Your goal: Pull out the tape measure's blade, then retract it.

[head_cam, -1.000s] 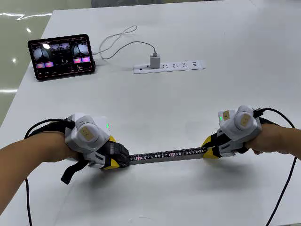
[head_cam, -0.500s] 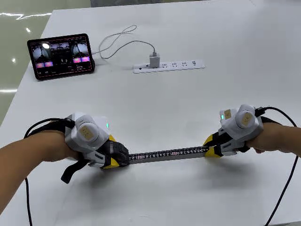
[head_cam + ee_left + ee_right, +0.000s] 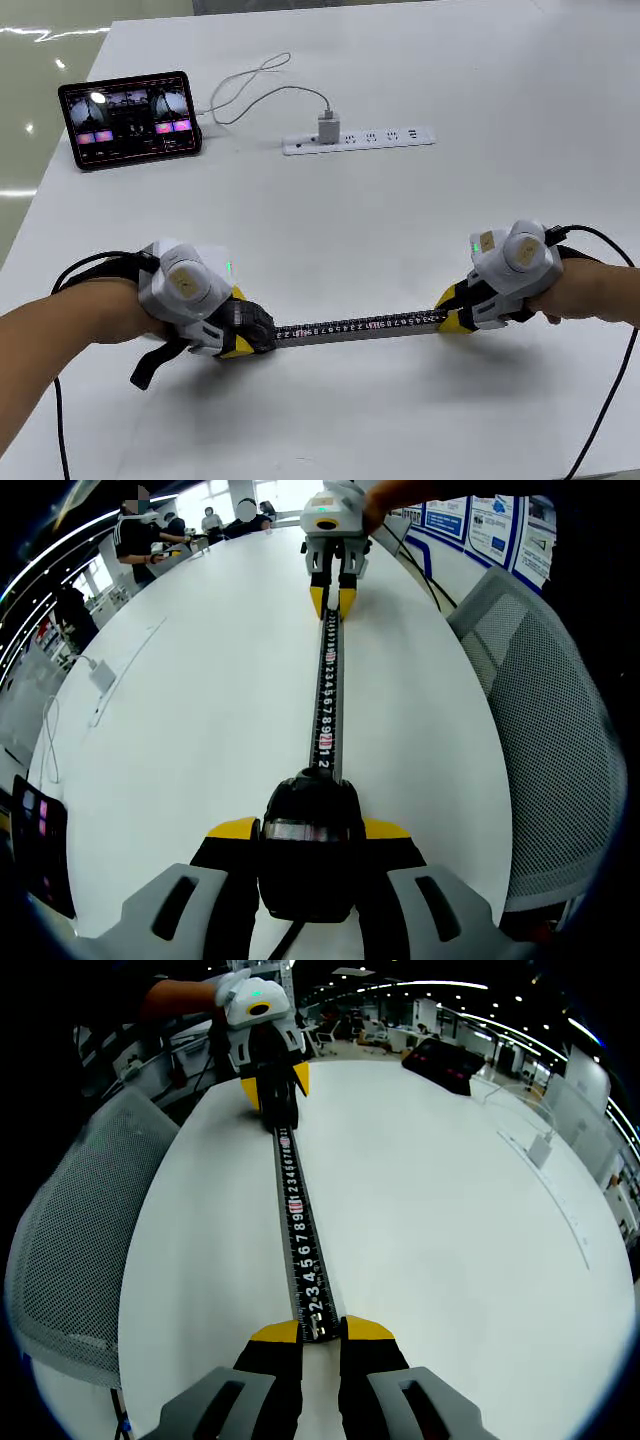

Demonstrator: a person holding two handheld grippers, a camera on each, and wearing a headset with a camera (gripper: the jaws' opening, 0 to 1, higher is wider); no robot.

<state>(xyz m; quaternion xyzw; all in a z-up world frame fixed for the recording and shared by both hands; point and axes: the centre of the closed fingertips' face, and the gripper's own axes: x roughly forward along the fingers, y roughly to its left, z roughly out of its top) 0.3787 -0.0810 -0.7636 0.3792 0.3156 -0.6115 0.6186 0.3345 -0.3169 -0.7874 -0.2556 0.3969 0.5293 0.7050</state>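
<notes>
Left hand-held gripper [image 3: 243,335] is clamped on the tape measure case [image 3: 310,852] near the bench's [image 3: 400,90] front edge, while my right hand-held gripper [image 3: 452,310] pinches the blade [image 3: 360,326] tip, blade stretched taut between them; I judge the pull-out largely done, retraction not yet started.

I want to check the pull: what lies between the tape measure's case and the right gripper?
The pulled-out blade, running straight from the case to the right gripper, which pinches its end; the head view shows it.
</notes>
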